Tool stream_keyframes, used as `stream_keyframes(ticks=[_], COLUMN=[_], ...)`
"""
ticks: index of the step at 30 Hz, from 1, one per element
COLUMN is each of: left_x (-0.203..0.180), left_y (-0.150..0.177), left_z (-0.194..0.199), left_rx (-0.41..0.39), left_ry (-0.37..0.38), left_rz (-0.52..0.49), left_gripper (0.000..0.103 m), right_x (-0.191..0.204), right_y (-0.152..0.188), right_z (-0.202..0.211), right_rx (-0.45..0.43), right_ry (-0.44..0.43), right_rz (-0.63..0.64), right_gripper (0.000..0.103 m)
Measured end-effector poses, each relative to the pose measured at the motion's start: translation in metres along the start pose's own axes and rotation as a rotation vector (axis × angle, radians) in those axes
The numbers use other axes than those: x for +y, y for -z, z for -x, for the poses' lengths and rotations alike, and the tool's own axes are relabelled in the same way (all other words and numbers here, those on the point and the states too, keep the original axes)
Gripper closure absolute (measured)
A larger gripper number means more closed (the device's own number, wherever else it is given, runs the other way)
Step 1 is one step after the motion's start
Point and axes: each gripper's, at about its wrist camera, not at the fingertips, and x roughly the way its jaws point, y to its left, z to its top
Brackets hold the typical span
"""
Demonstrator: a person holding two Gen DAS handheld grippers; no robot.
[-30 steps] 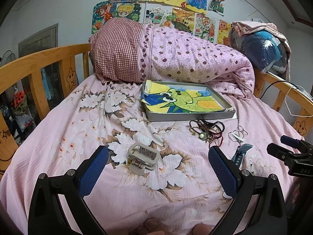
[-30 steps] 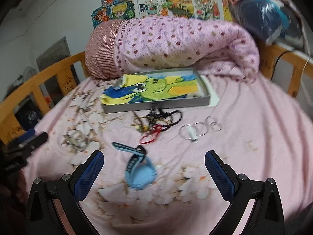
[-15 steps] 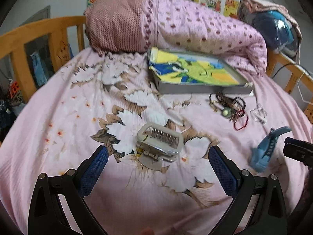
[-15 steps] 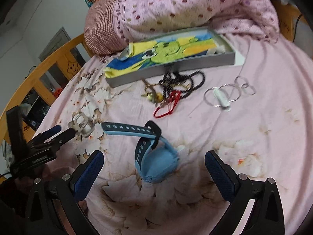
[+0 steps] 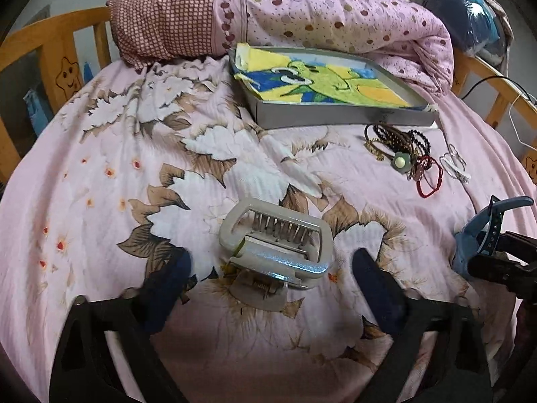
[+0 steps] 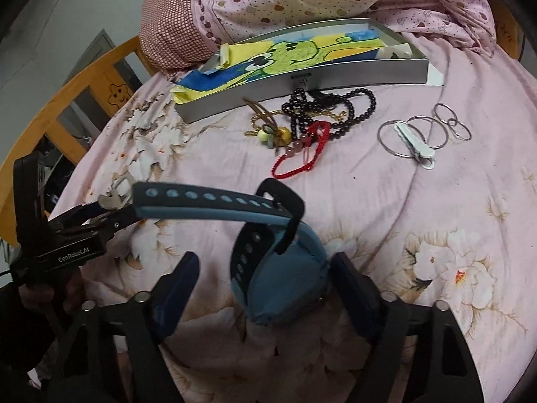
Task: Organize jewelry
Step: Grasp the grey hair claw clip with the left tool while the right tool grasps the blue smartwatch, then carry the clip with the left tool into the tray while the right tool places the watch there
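A beige claw hair clip point(image 5: 275, 252) lies on the pink floral bedsheet, between the open fingers of my left gripper point(image 5: 268, 278), not gripped. A blue watch point(image 6: 278, 275) with its strap sticking out left sits between the open fingers of my right gripper point(image 6: 265, 285); it also shows in the left wrist view point(image 5: 483, 231). A tangle of dark bead necklaces, a gold chain and a red cord bracelet point(image 6: 312, 127) lies in front of a grey tray point(image 6: 369, 70) lined with a frog drawing. Silver rings and a white clip point(image 6: 416, 137) lie to its right.
A rolled pink dotted quilt point(image 5: 319, 16) lies behind the tray point(image 5: 335, 117). Wooden bed rails point(image 5: 50, 50) run along both sides. The left gripper shows at the left of the right wrist view point(image 6: 77, 235). A cable point(image 5: 496, 80) hangs at the right rail.
Both grippers have moved down and forward to the bed. The hair clip now lies between the left fingers and the watch between the right fingers; both sets of fingers have narrowed.
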Motion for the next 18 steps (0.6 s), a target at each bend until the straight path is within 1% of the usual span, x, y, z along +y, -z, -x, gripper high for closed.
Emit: stream_keyframes(ticks=[1,4,5,9,12,13,18], left_x=[0.0,-0.002,-0.003,-0.008,-0.016,-0.019,-0.035], left_y=[0.0,0.001,0.001,0.001,0.002,0.002,-0.001], left_z=[-0.003,-0.006,-0.005,-0.003,0.0,0.001,0.005], left_rx=[0.01,0.022,0.018,0.011,0.003,0.001,-0.013], left_ry=[0.001,-0.001,-0.004,-0.004,-0.001,0.001,0.027], left_rz=[-0.001,-0.006,-0.012,-0.033,-0.063,-0.074,-0.114], left_gripper=[0.029,0.042,0.045,0.046,0.046,0.046,0.046], right_x=[-0.001,-0.003,-0.004,-0.002,0.0,0.001,0.004], right_y=[0.0,-0.001,-0.001,-0.001,-0.002,-0.002,-0.005], right_z=[0.0,0.0,0.0,-0.001,0.0,0.0,0.005], right_rx=[-0.004,-0.008,-0.008,-0.011,-0.013,-0.014,-0.033], right_ry=[0.001,0.016,0.022,0.026,0.012,0.01,-0.001], right_rz=[-0.005,-0.013,-0.015,-0.006,0.001,0.003,0.016], right_gripper=[0.034,0.048,0.051,0.056,0.061,0.064,0.065])
